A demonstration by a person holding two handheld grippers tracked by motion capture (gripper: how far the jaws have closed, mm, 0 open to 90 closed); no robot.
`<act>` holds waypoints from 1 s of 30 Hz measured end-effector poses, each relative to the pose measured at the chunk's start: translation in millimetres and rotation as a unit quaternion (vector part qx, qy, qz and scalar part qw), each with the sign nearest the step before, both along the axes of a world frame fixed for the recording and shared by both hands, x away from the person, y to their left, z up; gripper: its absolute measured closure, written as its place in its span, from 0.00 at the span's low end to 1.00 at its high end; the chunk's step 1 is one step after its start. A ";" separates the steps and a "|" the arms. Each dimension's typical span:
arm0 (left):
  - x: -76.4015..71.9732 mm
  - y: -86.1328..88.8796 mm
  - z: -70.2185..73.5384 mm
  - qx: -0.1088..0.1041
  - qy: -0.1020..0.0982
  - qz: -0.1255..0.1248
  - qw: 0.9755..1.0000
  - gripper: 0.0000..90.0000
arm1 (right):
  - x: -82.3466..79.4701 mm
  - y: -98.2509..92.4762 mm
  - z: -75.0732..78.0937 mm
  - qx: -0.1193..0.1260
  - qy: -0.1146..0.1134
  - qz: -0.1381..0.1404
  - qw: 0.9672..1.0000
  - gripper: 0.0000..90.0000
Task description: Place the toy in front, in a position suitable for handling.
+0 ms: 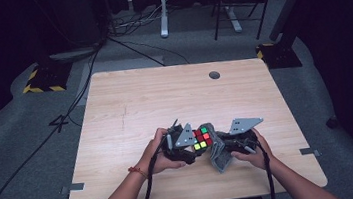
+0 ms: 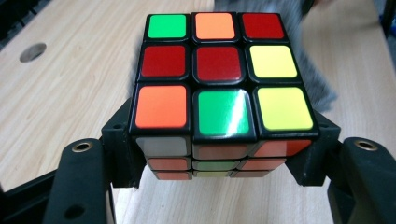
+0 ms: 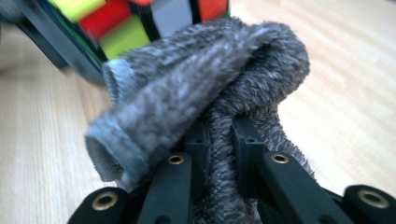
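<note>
A scrambled Rubik's cube point(image 1: 201, 138) is held above the table near its front middle. My left gripper point(image 2: 219, 154) is shut on the cube point(image 2: 219, 74), one jaw on each side face, with the mixed green, orange, red and yellow face turned up. My right gripper point(image 3: 219, 140) is shut on a bunched grey cloth point(image 3: 205, 93), which presses against the cube point(image 3: 116, 23) from the right. In the high view the cloth point(image 1: 217, 150) hangs between my left gripper point(image 1: 185, 141) and my right gripper point(image 1: 230, 143).
The light wooden table point(image 1: 140, 103) has a round grey cable hole point(image 1: 214, 75) at the back right. Cables, a yellow-black striped base point(image 1: 44, 82) and desk and chair legs stand on the grey floor beyond. Both forearms come in from the front edge.
</note>
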State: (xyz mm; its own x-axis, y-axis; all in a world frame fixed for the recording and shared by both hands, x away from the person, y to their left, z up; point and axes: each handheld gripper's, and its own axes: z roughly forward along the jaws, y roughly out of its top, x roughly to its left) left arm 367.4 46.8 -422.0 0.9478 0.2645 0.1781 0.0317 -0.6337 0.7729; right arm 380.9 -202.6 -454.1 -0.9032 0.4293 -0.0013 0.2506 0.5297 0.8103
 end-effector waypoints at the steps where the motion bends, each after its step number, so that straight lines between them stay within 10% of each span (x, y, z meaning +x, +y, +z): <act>1: -0.4 0.7 1.2 -0.004 0.000 -0.001 1.000 0.37 | 0.2 1.5 -2.5 -0.004 0.005 0.004 1.000 0.88; 6: 0.7 4.2 2.4 -0.008 0.003 0.000 1.000 0.37 | -1.4 2.6 0.5 0.002 0.003 0.009 1.000 0.88; 14: 1.8 -2.0 -6.4 0.026 0.007 0.000 1.000 0.37 | -8.5 -12.8 29.1 0.089 -0.021 0.007 0.996 0.88; 30: -0.8 9.7 7.6 -0.025 0.002 0.005 1.000 0.37 | -2.7 0.9 3.1 0.013 0.012 0.015 1.000 0.88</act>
